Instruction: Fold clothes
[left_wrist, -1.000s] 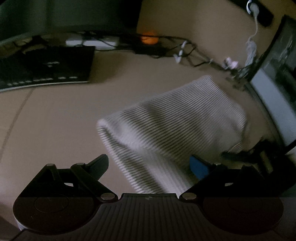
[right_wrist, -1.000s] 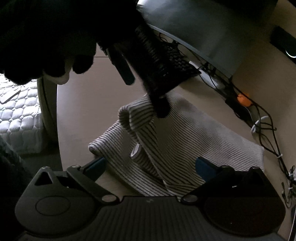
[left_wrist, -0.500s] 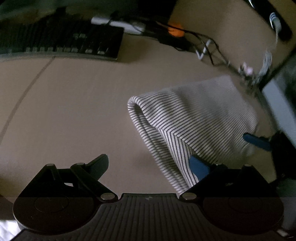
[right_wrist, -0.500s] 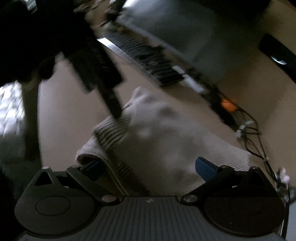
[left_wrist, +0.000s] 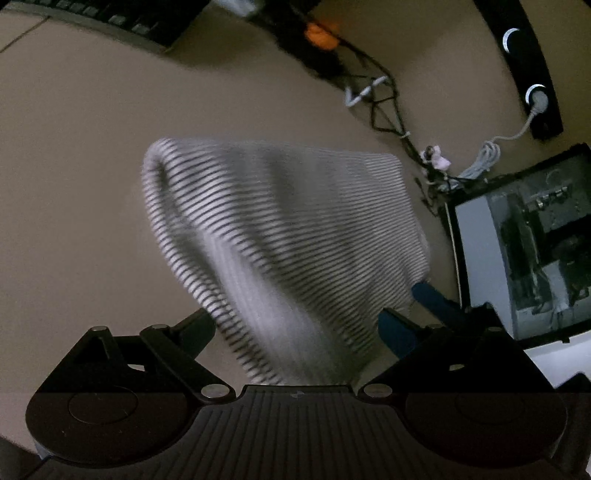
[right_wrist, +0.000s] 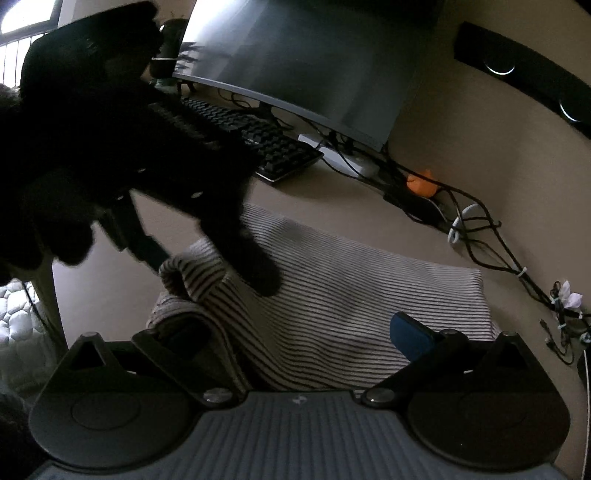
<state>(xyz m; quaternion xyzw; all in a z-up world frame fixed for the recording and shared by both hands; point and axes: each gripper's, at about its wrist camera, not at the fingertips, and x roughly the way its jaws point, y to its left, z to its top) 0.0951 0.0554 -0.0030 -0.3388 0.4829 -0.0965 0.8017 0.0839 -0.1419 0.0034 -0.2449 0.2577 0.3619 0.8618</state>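
- Left hand-held gripper (left_wrist: 295, 325) angled down over the bench (left_wrist: 74, 166), fingers spread wide, gripping nothing; striped garment (left_wrist: 288, 229) runs between them.
- In the right wrist view, the left tool's dark finger presses onto the garment's raised fold.
- Right hand-held gripper (right_wrist: 299, 339) low and level, jaws released, garment (right_wrist: 351, 295) lying between and ahead of its fingers.
- Bare bench left of the cloth; keyboard (right_wrist: 258, 140), monitor (right_wrist: 295, 62) and cables (right_wrist: 476, 229) crowd the far edge.

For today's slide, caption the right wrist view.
Open right gripper over folded striped knit garment on beige desk.
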